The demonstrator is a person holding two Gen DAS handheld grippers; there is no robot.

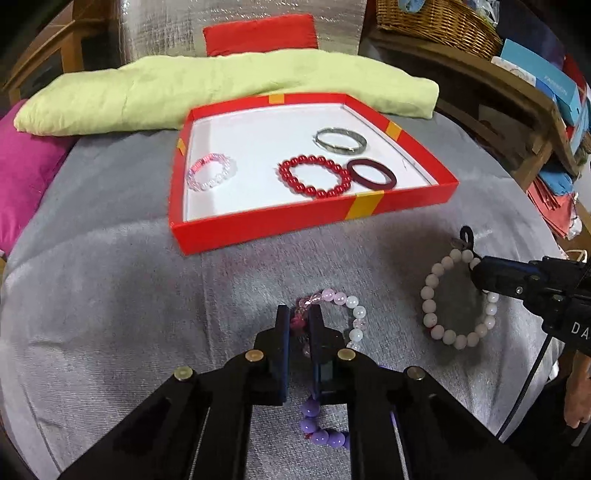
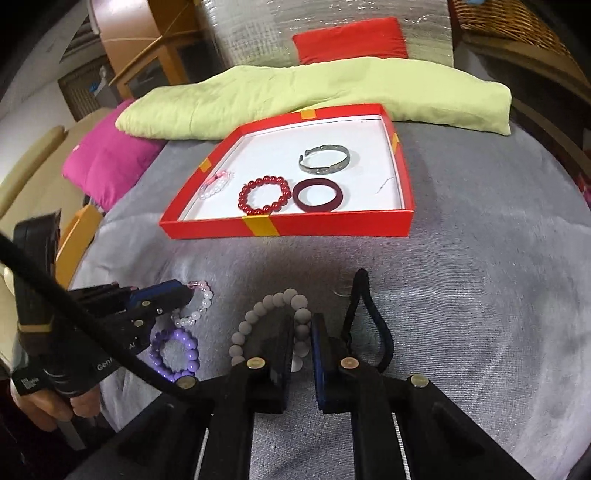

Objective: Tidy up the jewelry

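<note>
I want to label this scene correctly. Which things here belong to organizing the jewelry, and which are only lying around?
Belongs to the job:
- red box holding four bracelets
- pink-and-white bracelet, in the left tool
- pale bead bracelet, in the right tool
- purple bracelet

Lying about:
- green cushion
- pink cushion
- red cushion
- wicker basket

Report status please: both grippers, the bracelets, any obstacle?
Left gripper shut on pink bracelet. Right gripper shut on white bracelet. Purple bracelet loose. Red box unobstructed.
</note>
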